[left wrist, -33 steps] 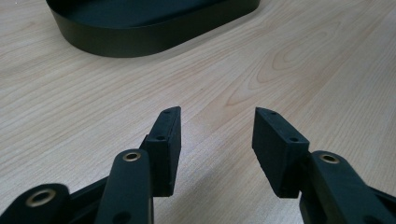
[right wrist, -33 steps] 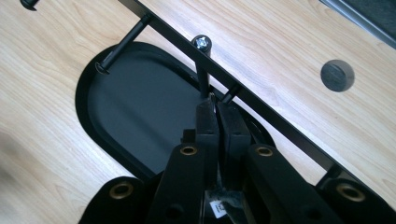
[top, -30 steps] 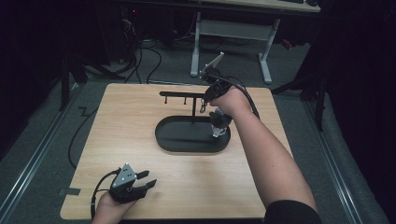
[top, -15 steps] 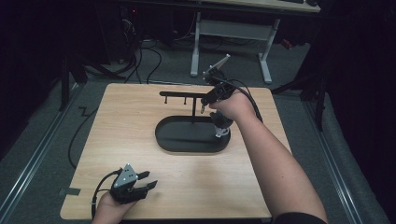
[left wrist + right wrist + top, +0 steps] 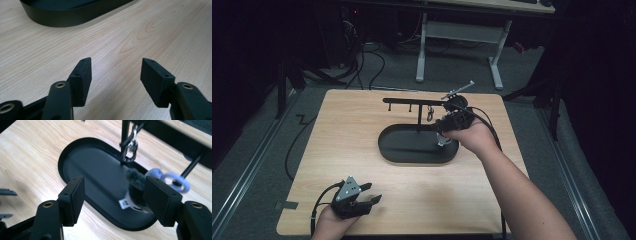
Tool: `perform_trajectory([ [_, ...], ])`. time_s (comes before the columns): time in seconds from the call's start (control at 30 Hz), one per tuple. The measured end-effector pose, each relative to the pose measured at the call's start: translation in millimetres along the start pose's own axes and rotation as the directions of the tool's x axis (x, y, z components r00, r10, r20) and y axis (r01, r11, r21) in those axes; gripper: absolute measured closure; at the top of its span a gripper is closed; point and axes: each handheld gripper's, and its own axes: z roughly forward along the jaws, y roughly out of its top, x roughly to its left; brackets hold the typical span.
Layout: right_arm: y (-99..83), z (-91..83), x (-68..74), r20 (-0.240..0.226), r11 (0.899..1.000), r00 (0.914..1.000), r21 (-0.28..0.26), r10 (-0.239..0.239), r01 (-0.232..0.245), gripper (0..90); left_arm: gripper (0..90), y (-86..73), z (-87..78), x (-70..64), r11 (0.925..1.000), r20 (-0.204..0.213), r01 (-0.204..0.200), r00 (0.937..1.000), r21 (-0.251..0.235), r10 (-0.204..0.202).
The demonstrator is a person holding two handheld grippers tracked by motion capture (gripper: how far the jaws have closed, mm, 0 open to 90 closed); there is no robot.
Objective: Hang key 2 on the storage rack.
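wooden table (image 5: 362, 125): fuzzy grey keychain (image 5: 136, 187), white tag, in black tray (image 5: 95, 170).

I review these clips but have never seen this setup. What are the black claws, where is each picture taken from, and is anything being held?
A person holds a two-jaw gripper in each hand. The high view looks down on a wooden table; the other two views ride on the grippers. The left gripper rests near the table's front edge, open and empty. The right gripper hangs open over a black oval tray with a hanger stand. A metal clip hangs there; a small furry keychain sits in the tray. Nothing is gripped.
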Motion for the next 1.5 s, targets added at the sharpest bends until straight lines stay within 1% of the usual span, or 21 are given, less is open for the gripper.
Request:
perform_trajectory([
  [0.03,0.0,0.0,0.0,0.0,1.0,1.0,0.0,0.0,0.0,33.8,42.1,-0.2,0.3,0.2,1.0,0.001,0.001,1.0,0.003,-0.001],
  [0.23,-32.7,4.0,-0.2,-0.023,1.0,0.9997,-0.018,-0.005,0.004,33.5,37.5,-2.0,3.6,0.6,0.9998,-0.001,0.0,1.0,0.019,0.0],
  [0.3,-37.8,4.9,-0.5,-0.026,1.0,0.9997,-0.024,-0.003,0.002,33.3,37.2,-2.3,3.7,0.6,0.9998,-0.003,-0.003,1.0,0.021,0.003],
  [0.37,-55.0,8.3,-0.3,-0.042,0.999,0.9991,-0.047,0.01,-0.012,32.7,36.3,-2.1,3.6,0.7,0.9997,-0.003,-0.003,1.0,0.025,0.003],
  [0.47,-65.1,10.3,1.0,-0.041,0.998,0.9991,-0.063,0.007,-0.01,32.0,35.9,-1.9,3.9,0.4,0.9999,-0.008,0.0,1.0,0.016,0.0],
  [0.57,-89.0,15.4,5.1,-0.036,0.995,0.9993,-0.097,-0.007,0.003,30.8,35.8,-1.8,3.8,0.5,0.9999,-0.006,0.002,1.0,0.011,-0.002],
  [0.6,-89.0,15.4,5.1,-0.036,0.995,0.9993,-0.097,-0.007,0.003,30.8,35.8,-1.8,3.8,0.5,0.9999,-0.006,0.002,1.0,0.011,-0.002],
  [0.63,-100.5,17.7,5.3,-0.058,0.994,0.9983,-0.111,-0.003,-0.004,30.2,35.8,-1.8,4.0,0.1,1.0,-0.004,0.002,1.0,0.009,-0.002],
  [0.73,-111.5,19.7,4.4,-0.069,0.991,0.9976,-0.13,0.004,-0.013,29.9,35.8,-1.6,4.4,-0.3,1.0,-0.006,0.001,1.0,0.008,-0.001],
  [0.87,-143.6,25.6,3.9,-0.051,0.981,0.9986,-0.195,0.008,-0.018,25.8,35.8,-1.1,4.2,-1.1,1.0,-0.004,0.004,1.0,0.002,-0.004],
  [0.9,-143.6,25.6,3.9,-0.051,0.981,0.9986,-0.195,0.008,-0.018,25.8,35.8,-1.0,4.2,-1.4,1.0,-0.004,0.005,1.0,0.0,-0.005],
  [0.93,-158.5,27.3,4.5,-0.029,0.975,0.9996,-0.222,0.002,-0.008,25.4,35.9,-0.9,4.1,-1.7,1.0,-0.004,0.006,1.0,-0.001,-0.006],
  [0.97,-158.5,27.3,4.5,-0.029,0.975,0.9996,-0.222,0.002,-0.008,25.4,35.9,-0.7,3.9,-2.0,1.0,-0.003,0.005,1.0,0.0,-0.005],
  [1.03,-176.5,29.0,4.4,-0.022,0.964,0.9997,-0.264,0.014,-0.02,25.0,35.9,-0.4,3.8,-2.8,0.9999,-0.003,0.01,1.0,-0.007,-0.01],
  [1.07,-190.4,29.7,4.9,-0.019,0.955,0.9994,-0.296,0.029,-0.034,24.8,35.9,-0.1,3.9,-3.7,0.9998,-0.003,0.016,0.9999,-0.013,-0.016],
  [1.23,-226.7,33.5,8.6,0.007,0.936,0.9988,-0.349,0.047,-0.042,23.7,35.9,0.4,5.3,-5.2,0.9999,-0.001,0.013,0.9999,-0.006,-0.013],
  [1.3,-239.1,35.7,10.8,0.019,0.935,0.9983,-0.352,0.055,-0.045,22.6,35.8,0.4,6.5,-5.8,0.9999,-0.003,0.013,0.9999,-0.004,-0.013],
  [1.33,-239.1,35.7,10.8,0.019,0.935,0.9983,-0.352,0.055,-0.045,22.6,35.8,0.4,6.5,-5.8,0.9999,-0.003,0.013,0.9999,-0.004,-0.013],
  [1.4,-257.4,34.6,14.9,0.047,0.926,0.9971,-0.375,0.06,-0.038,22.0,35.9,0.6,6.8,-6.2,0.9998,-0.006,0.019,0.9998,-0.008,-0.019],
  [1.43,-263.3,33.6,15.8,0.038,0.919,0.9968,-0.39,0.07,-0.049,22.6,35.8,0.8,6.9,-6.4,0.9996,-0.005,0.025,0.9997,-0.009,-0.025],
  [1.5,-269.0,32.8,16.6,0.005,0.923,0.9974,-0.379,0.071,-0.064,20.9,35.7,1.4,7.4,-7.1,0.9992,-0.004,0.037,0.9993,-0.014,-0.037],
])
